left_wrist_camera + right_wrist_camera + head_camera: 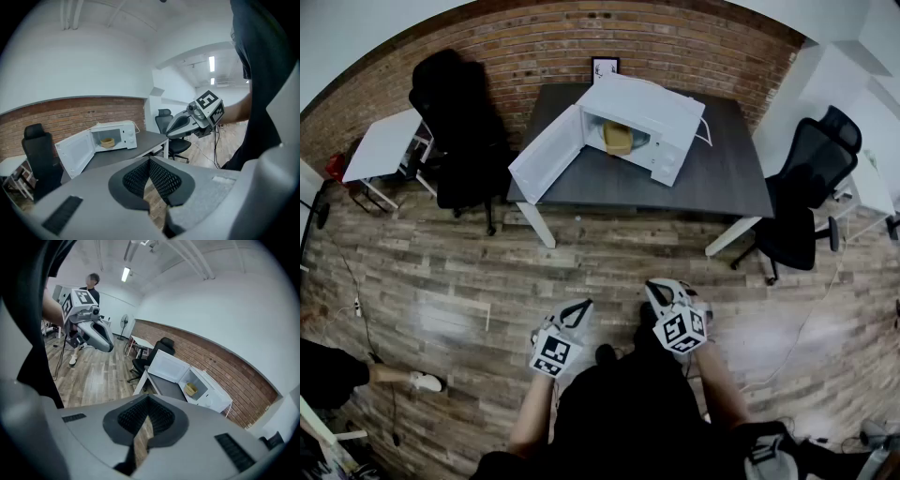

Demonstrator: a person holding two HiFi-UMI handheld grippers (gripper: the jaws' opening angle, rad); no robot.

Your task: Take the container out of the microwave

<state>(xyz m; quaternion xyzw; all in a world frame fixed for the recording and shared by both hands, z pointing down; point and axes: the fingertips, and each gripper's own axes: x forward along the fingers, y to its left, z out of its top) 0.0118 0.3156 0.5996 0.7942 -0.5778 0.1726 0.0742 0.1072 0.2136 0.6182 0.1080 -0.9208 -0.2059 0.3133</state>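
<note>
A white microwave [649, 114] stands on a dark table [717, 183] with its door [544, 156] swung open to the left. A tan container [618, 138] sits inside it; it also shows as the container [108, 142] in the left gripper view and the container [191, 389] in the right gripper view. Both grippers are held close to the person's body, far from the table. My left gripper [577, 310] [150, 161] is shut, with nothing between its pads. My right gripper [655, 290] [149, 399] is shut too and holds nothing.
A black chair [455, 122] stands left of the table and a black office chair [806, 187] to its right. A small white table [384, 145] is at the far left. Wooden floor lies between me and the table. Another person's shoe [423, 382] shows at lower left.
</note>
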